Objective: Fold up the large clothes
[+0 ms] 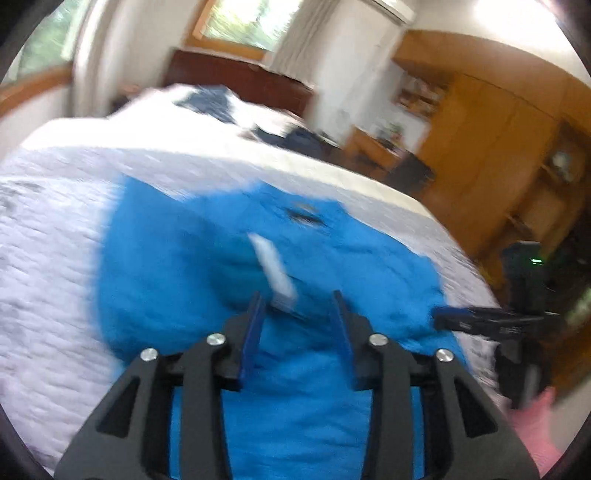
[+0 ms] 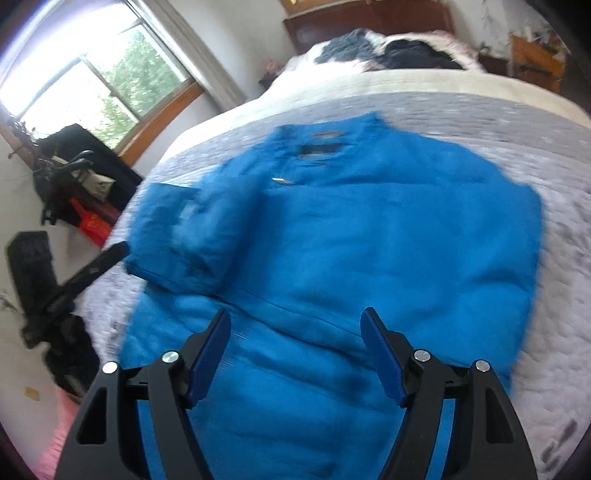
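One blue jacket (image 2: 369, 236) lies flat on my bed's grey quilt (image 2: 517, 122), collar pointing far, hem near, long axis running away from me. Both my left gripper (image 1: 299, 306) and right gripper (image 2: 295, 325) hover spread wide, holding nothing.

A home bedroom. Wide bed (image 2: 461, 122) under a pale quilted cover, dark wooden headboard (image 2: 369, 18) at the far end, rumpled dark bedding (image 2: 388, 48) near it. Wood-framed window (image 2: 99, 85) with light curtains and greenery outside. Built-in wooden wardrobe (image 1: 491, 147) and cluttered open shelves (image 1: 417, 92) along one wall. Wall air conditioner (image 1: 395, 9) up high, though blurred.
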